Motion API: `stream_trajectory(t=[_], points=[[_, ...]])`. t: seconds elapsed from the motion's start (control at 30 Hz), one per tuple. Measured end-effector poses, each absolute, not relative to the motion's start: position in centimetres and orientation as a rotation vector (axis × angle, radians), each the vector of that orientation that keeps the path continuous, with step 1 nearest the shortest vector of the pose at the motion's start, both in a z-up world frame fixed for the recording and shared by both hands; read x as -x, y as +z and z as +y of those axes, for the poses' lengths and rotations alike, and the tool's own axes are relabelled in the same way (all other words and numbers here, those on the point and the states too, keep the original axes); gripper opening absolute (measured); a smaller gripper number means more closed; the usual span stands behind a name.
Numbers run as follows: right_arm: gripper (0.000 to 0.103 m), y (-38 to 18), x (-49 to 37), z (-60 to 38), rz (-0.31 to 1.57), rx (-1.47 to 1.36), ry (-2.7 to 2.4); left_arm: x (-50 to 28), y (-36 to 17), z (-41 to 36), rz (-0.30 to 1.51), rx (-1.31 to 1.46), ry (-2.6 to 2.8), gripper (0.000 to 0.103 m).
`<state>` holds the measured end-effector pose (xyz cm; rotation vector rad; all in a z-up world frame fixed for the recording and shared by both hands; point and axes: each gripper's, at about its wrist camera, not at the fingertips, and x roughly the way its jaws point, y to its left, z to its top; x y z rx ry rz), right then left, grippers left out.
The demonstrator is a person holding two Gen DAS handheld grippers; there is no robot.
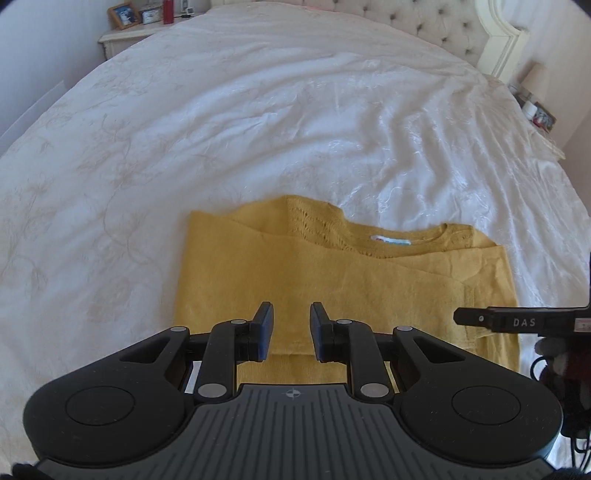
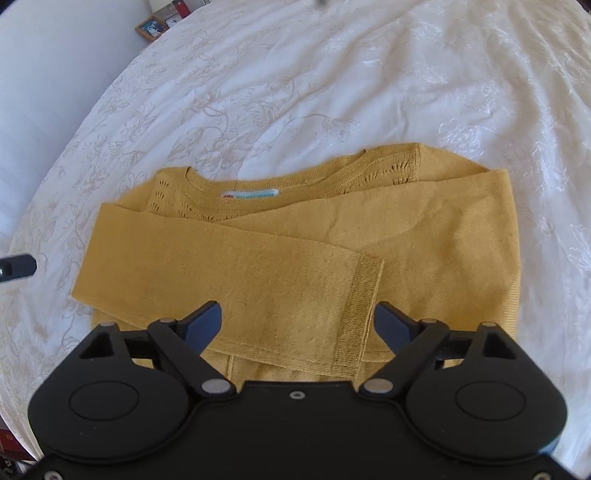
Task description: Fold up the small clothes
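Note:
A small mustard-yellow knit sweater lies flat on the white bedspread, neck label facing up, both sleeves folded across its body. It also shows in the right wrist view, where a ribbed sleeve cuff lies on top. My left gripper hovers over the sweater's near hem, jaws a little apart and empty. My right gripper is wide open over the near part of the sweater, the cuff between its jaws, holding nothing. One of its fingers shows at the right edge of the left wrist view.
The bedspread stretches far beyond the sweater. A nightstand with picture frames stands at the far left. A tufted headboard and a second nightstand with a lamp are at the far right.

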<state>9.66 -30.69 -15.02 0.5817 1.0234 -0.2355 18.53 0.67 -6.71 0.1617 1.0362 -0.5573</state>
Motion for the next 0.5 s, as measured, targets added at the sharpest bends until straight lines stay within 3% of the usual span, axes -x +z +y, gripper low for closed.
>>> stream_trajectory(t=[0.33,0.43,0.5], points=[[0.076,-17.7,-8.8,-33.0,0.995,-0.709,-0.287,-16.1,-9.6,2.9,1.06,-0.121,-0.469,0.022],[0.062,-18.3,-8.8,-33.4,0.98,-0.756,-0.285,-16.2,-9.8,3.2,1.078,-0.1,-0.442,0.022],[0.041,-18.5,-8.7,-33.6,0.975,-0.784,-0.292,-16.3,-9.7,3.1,1.078,-0.106,-0.438,0.022]])
